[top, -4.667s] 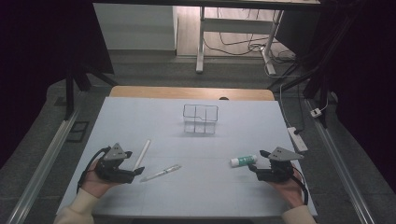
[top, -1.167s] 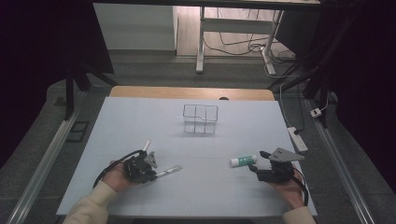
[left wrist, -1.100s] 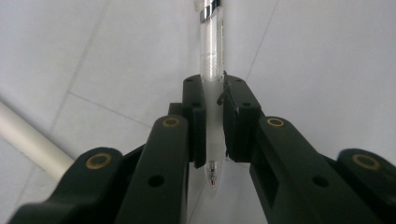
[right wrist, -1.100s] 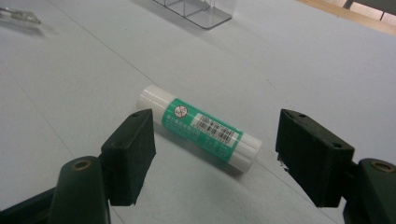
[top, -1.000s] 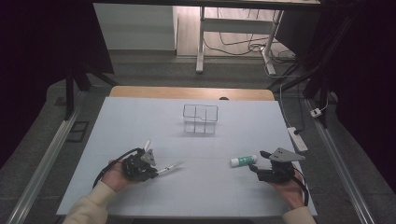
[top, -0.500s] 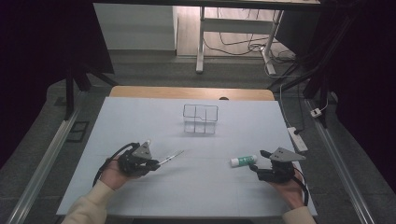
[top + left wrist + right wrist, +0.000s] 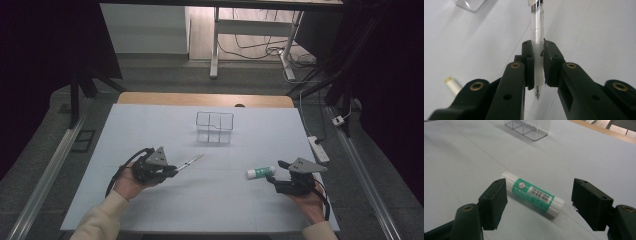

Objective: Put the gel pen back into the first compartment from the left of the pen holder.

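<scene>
Left tool (image 7: 172,170) is clamped on a clear plastic pen (image 7: 536,37), holding it just off the pale bench (image 7: 150,120) with its far end aimed toward the clear divided organizer (image 7: 215,127), bare surface between them. Right tool (image 7: 539,202) has its black padded jaws spread apart around a smooth, round white-and-green glue stick (image 7: 532,193) that lies flat, untouched, well inside the bench's right edge.

High overhead cam, two close gripper-cams
</scene>
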A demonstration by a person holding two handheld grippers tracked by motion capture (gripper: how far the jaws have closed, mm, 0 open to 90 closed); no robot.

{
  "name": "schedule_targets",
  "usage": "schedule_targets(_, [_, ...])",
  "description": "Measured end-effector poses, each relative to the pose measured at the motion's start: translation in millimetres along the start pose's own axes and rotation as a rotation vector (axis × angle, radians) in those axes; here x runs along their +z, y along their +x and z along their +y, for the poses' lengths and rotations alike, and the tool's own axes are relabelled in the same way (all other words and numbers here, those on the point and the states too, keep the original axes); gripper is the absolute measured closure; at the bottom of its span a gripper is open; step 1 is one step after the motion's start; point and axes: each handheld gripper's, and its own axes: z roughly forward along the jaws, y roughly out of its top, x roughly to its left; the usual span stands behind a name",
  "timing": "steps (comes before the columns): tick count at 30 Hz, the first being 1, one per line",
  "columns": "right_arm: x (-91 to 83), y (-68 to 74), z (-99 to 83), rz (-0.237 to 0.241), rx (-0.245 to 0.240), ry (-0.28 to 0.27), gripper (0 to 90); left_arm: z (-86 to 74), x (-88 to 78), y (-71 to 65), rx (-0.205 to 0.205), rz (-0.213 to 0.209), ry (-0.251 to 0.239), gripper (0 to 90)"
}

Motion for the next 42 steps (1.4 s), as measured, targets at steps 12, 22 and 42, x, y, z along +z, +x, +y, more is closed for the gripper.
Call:
schedule_targets(12, [-0.7,2.7,2.1,0.000,-0.008,0.001,28.0,23.6,5.6,-4.0,0.039,-0.015,-0.022,80.4])
schedule_targets(22, [1.1,4.2,2.7,0.009,-0.015,-0.002,28.0,29.3,10.3,-5.5,0.052,-0.020,-0.023,80.4])
schedule_targets(42, [5.3,11.4,7.8,0.020,-0.036,0.002,28.0,47.7,31.2,-14.9,0.105,-0.057,-0.007,80.4])
